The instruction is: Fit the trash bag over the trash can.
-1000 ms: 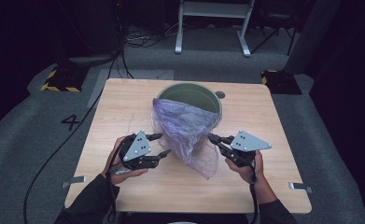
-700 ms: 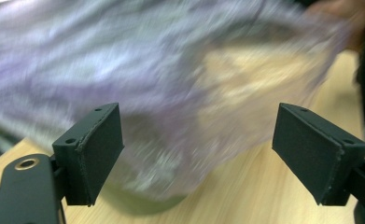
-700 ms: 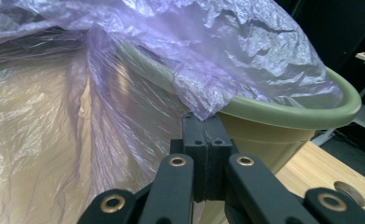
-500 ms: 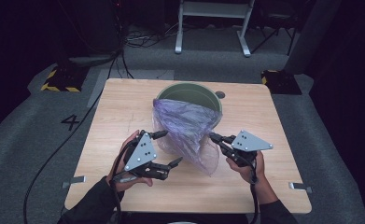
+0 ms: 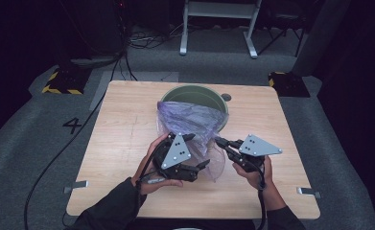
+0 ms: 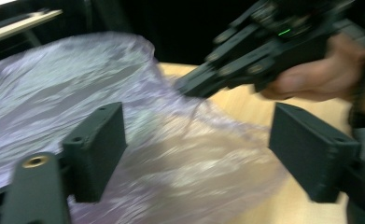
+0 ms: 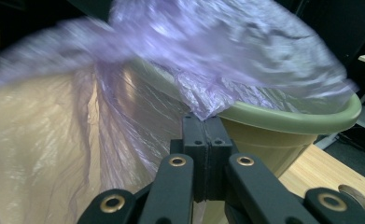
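A pale green round bin [image 5: 174, 95] stands at the table's far middle. A thin purple plastic bag [image 5: 190, 117] is draped over its near rim and hangs down to the tabletop. My right gripper [image 5: 219, 142] is at the bag's right edge, shut on a fold of the film; in the right gripper view its jaws [image 7: 207, 123] pinch the bag [image 7: 227, 51] just below the bin's rim [image 7: 292, 119]. My left gripper [image 5: 198, 151] is at the bag's lower left, open wide. In the left gripper view, the bag [image 6: 54, 79] lies beyond and between the spread jaws [image 6: 199, 126].
The wooden table [image 5: 123, 124] has bare room left and right of the bin. A small round disc [image 5: 226, 97] lies beside the bin's far right. Metal brackets [image 5: 77, 185] stick out at the near edges. Cables and a white stand [image 5: 218, 19] are on the floor behind.
My left gripper has swung down and to the right, turning its open jaws toward the bag's lower part. The right gripper has stayed put, still pinching the bag.
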A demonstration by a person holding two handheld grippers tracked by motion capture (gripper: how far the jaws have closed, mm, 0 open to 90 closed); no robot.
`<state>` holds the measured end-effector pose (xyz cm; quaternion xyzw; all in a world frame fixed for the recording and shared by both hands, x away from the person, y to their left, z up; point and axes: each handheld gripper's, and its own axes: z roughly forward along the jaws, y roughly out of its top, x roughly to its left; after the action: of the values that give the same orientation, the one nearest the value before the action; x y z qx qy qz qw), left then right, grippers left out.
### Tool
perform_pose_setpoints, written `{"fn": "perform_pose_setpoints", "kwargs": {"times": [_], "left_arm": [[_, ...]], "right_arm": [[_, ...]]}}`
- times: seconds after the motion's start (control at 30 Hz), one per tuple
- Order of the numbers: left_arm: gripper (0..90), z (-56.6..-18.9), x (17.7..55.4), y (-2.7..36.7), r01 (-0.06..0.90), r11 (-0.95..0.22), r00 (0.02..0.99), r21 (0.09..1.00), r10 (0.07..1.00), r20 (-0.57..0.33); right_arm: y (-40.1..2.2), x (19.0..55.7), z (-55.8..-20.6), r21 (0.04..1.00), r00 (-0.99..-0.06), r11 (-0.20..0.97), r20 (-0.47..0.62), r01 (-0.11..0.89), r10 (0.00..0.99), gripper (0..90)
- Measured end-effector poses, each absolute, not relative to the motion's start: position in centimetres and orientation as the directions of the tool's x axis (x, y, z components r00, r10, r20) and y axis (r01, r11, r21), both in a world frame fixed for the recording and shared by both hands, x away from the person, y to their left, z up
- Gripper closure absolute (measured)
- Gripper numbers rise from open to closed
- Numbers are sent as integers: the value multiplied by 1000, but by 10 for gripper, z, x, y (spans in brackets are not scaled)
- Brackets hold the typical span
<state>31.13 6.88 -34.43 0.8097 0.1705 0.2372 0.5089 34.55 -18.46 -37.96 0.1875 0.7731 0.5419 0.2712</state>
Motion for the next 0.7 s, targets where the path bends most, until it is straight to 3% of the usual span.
{"fn": "perform_pose_setpoints", "kwargs": {"times": [0.1, 0.33, 0.5, 0.7], "left_arm": [[360, -347, 317, 71, 42, -448, 803, 893, 547, 237], [713, -349, 327, 92, 31, -441, 783, 897, 568, 252], [769, -350, 330, 115, 26, -418, 781, 908, 576, 243], [766, -351, 332, 142, 34, -388, 777, 921, 590, 220]], "right_arm": [[-186, 345, -379, 941, -782, 339, -216, -6, 584, 900], [-188, 345, -377, 944, -774, 331, -217, -11, 595, 900], [-193, 350, -375, 948, -752, 318, -203, 8, 627, 900], [-201, 357, -371, 951, -703, 307, -196, 33, 684, 900]]}}
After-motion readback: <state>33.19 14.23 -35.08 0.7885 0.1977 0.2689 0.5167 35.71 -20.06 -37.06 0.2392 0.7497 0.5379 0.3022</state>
